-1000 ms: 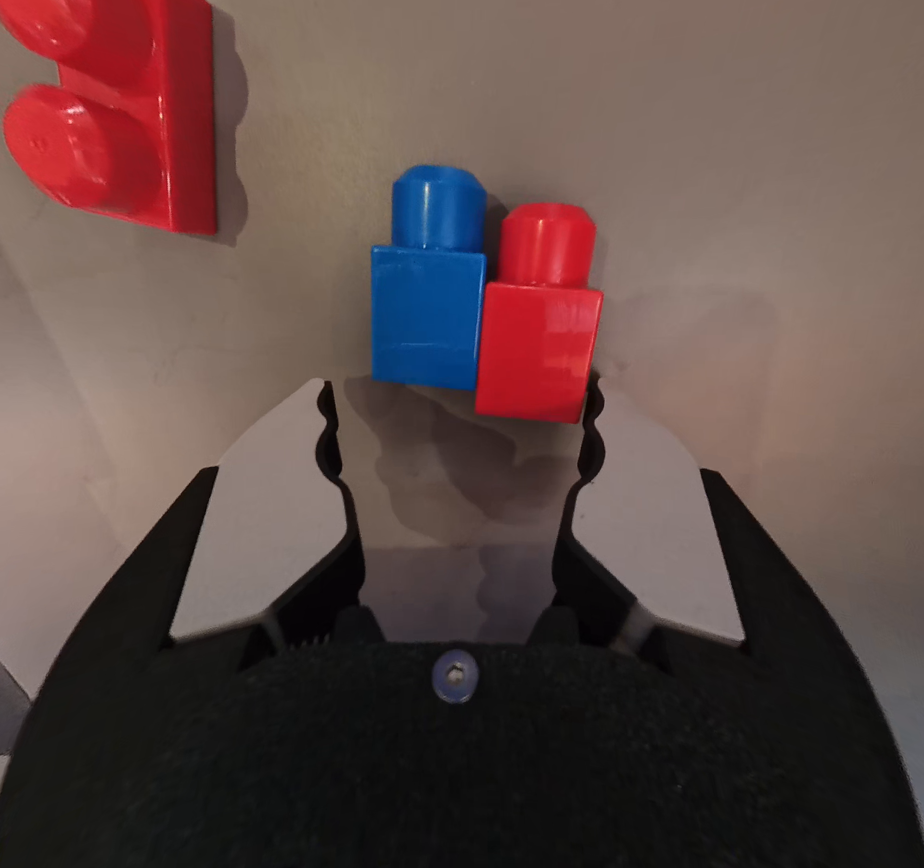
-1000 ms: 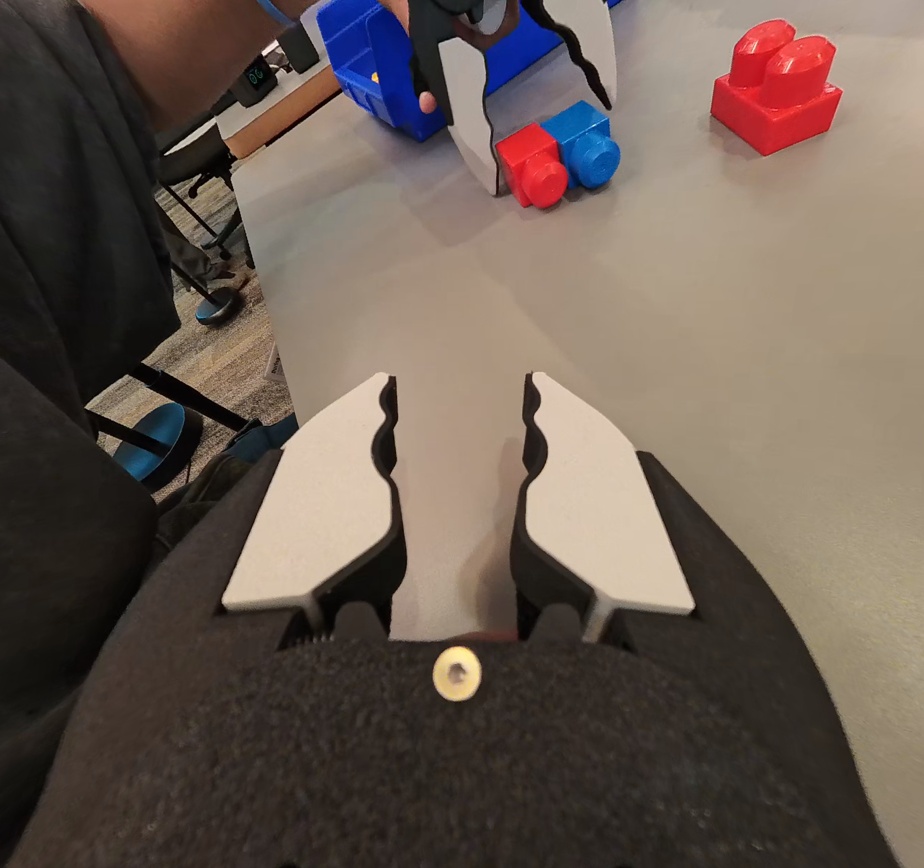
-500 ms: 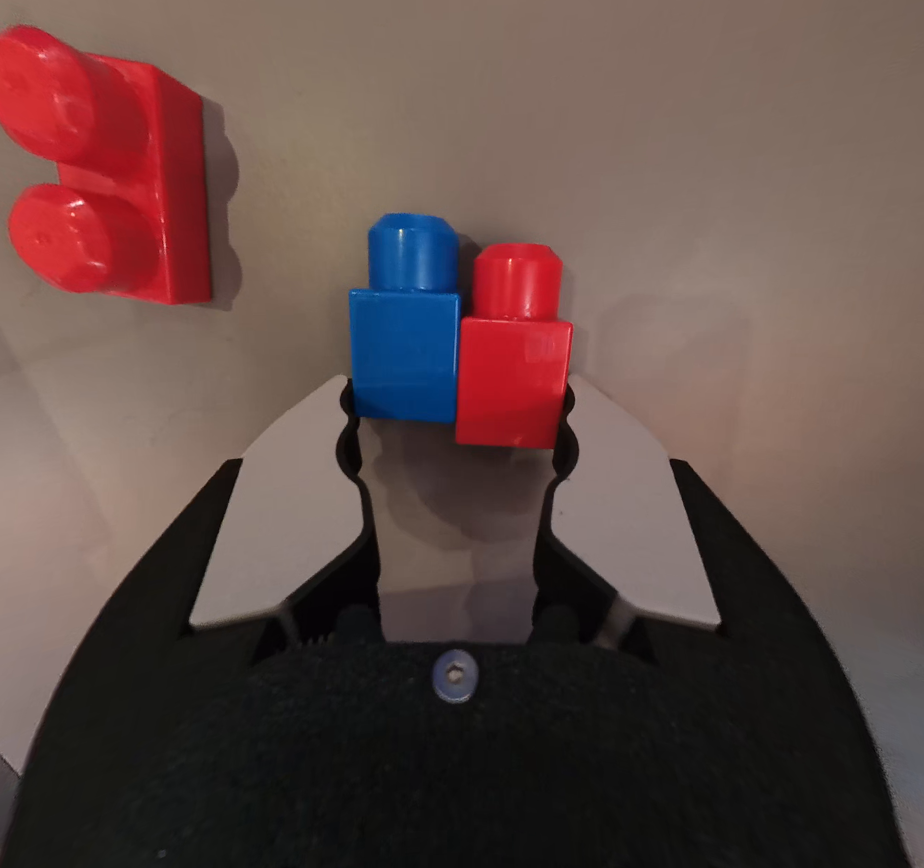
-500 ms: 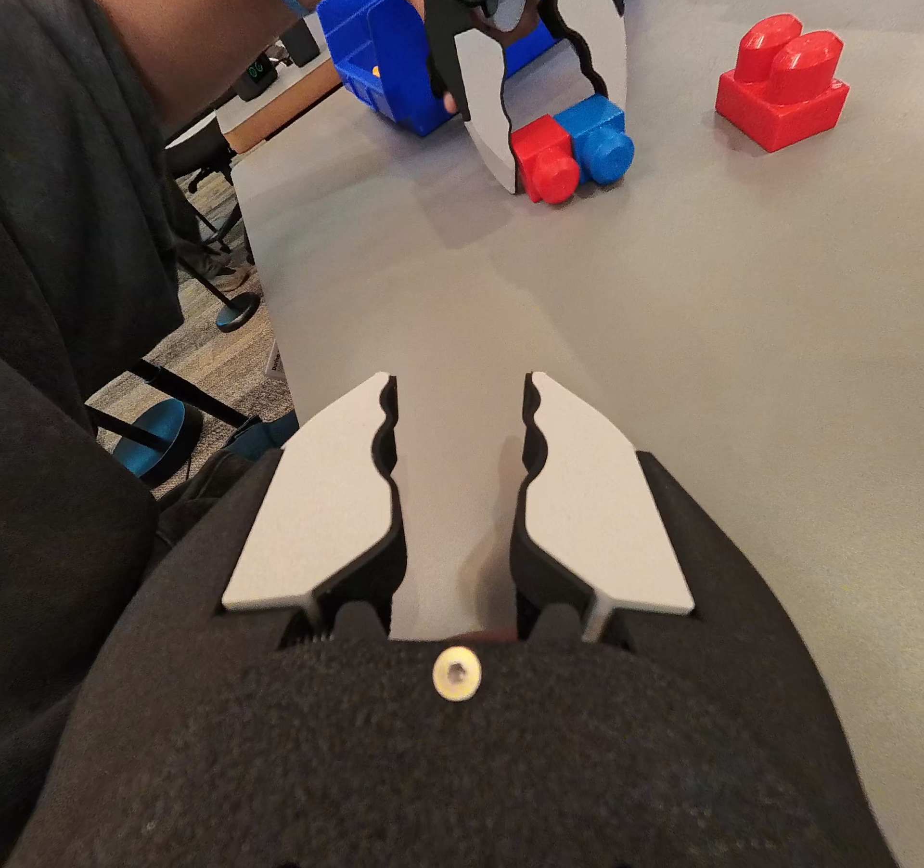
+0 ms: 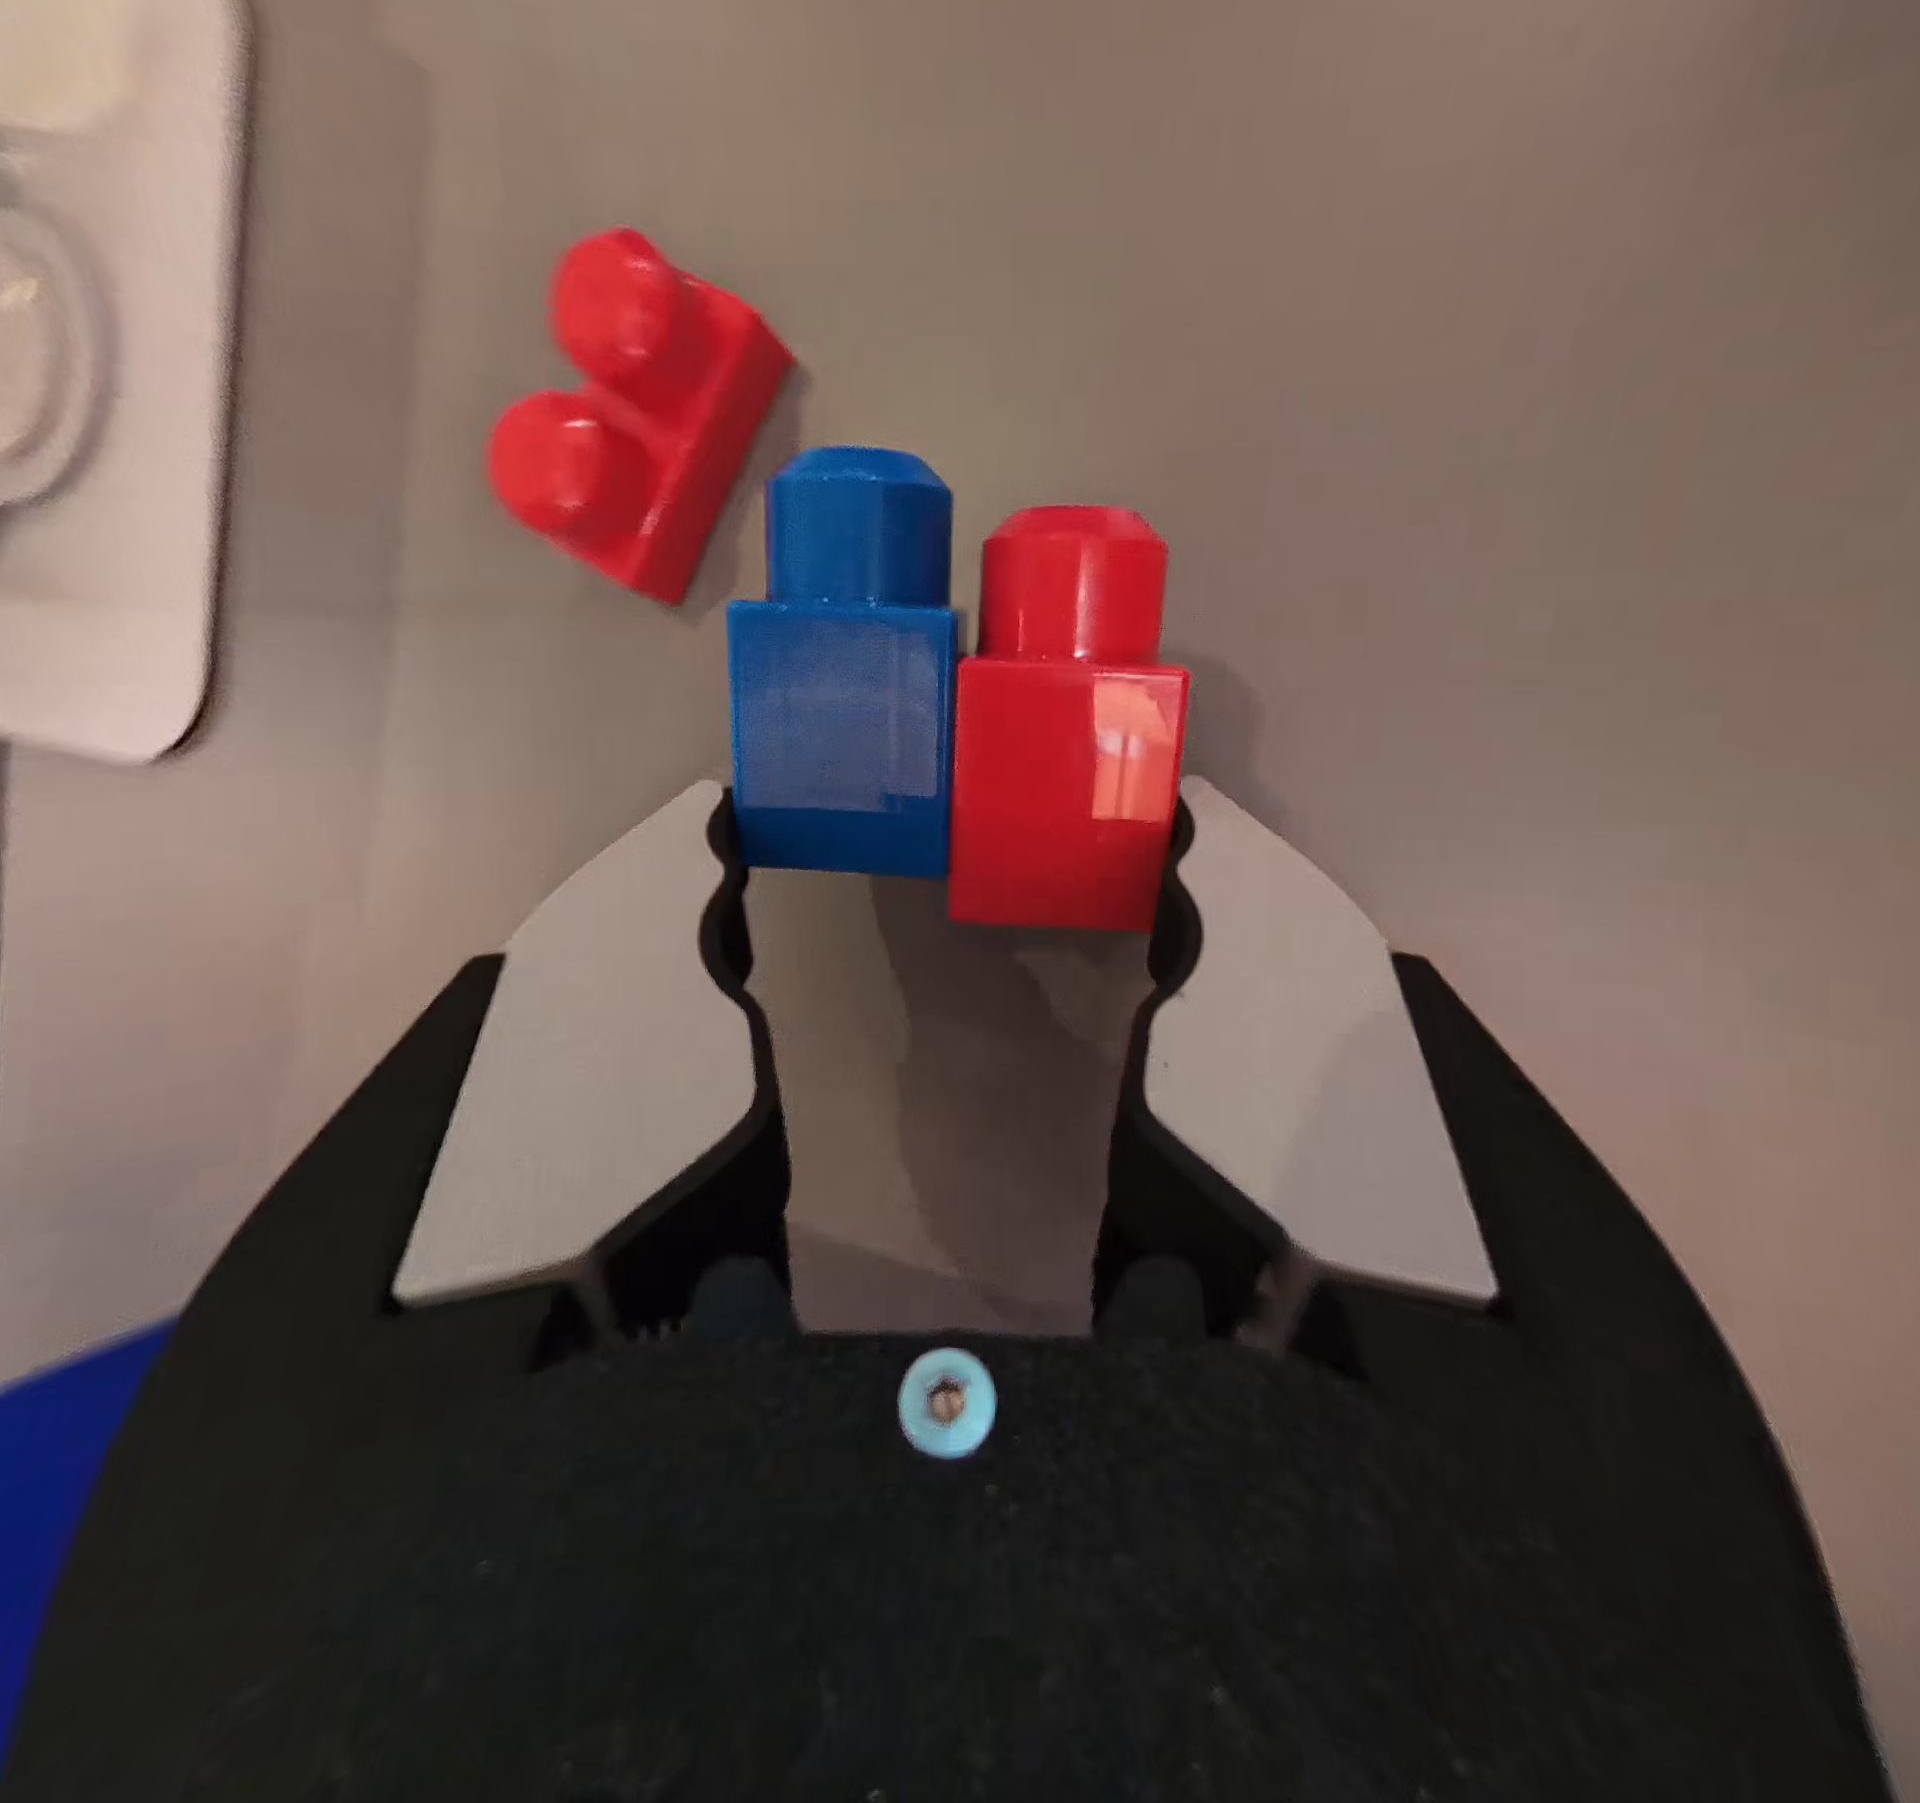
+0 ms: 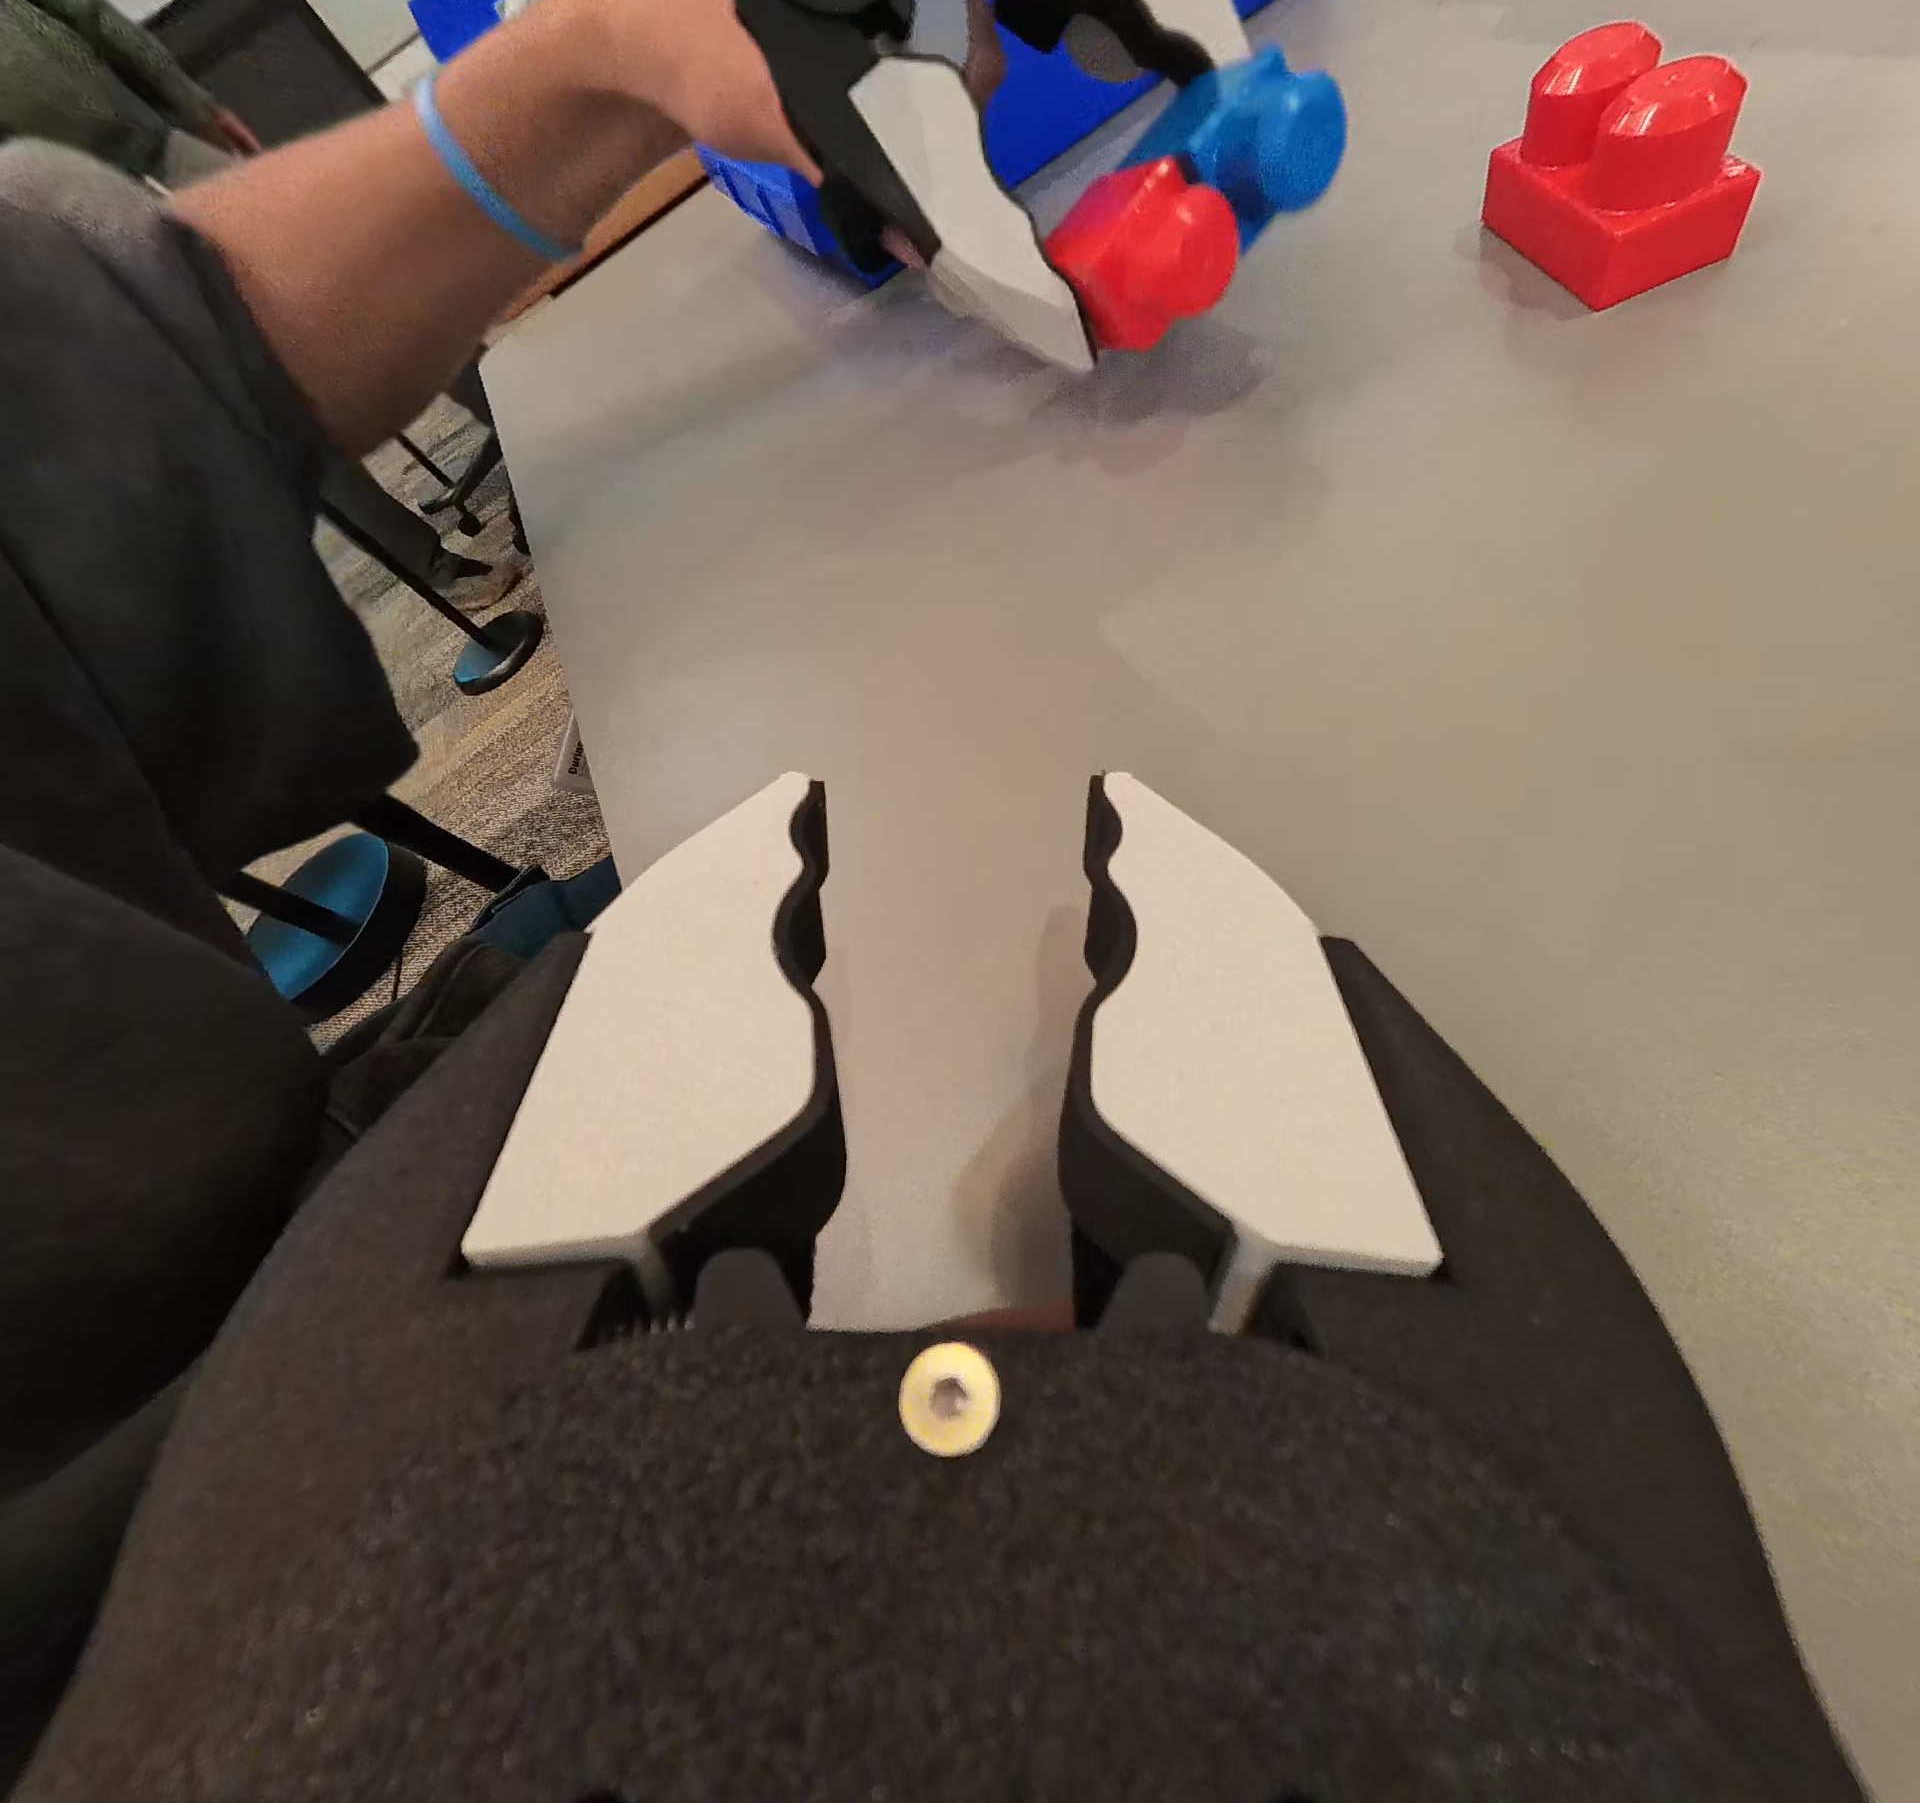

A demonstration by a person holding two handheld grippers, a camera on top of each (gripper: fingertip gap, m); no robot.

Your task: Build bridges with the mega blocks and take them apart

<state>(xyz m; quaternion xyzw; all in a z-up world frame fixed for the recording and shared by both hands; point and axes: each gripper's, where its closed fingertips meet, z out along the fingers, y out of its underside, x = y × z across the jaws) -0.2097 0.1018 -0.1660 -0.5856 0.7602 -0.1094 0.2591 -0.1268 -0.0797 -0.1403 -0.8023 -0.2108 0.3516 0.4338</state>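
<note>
**Two single blocks clamped and lifted together**

The blue block (image 5: pixel 840 730) and red block (image 5: pixel 1062 787), side by side, now sit squeezed between the left gripper (image 5: pixel 951 797) fingertips and tilt up off the desk (image 6: pixel 1351 673); a second ago the jaws only straddled them. These likely become bridge piers. The red two-stud block (image 6: pixel 1621 174) waits nearby. The right gripper (image 6: pixel 956 797) hangs empty, fingers apart.

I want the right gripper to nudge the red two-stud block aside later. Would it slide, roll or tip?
The red two-stud block sits stud-up on a wide flat base on the grey table, so it would probably slide, not roll. Its glossy plastic looks stiff and fairly slippery. It looks squat, so tipping seems unlikely unless pushed high on the studs.
</note>
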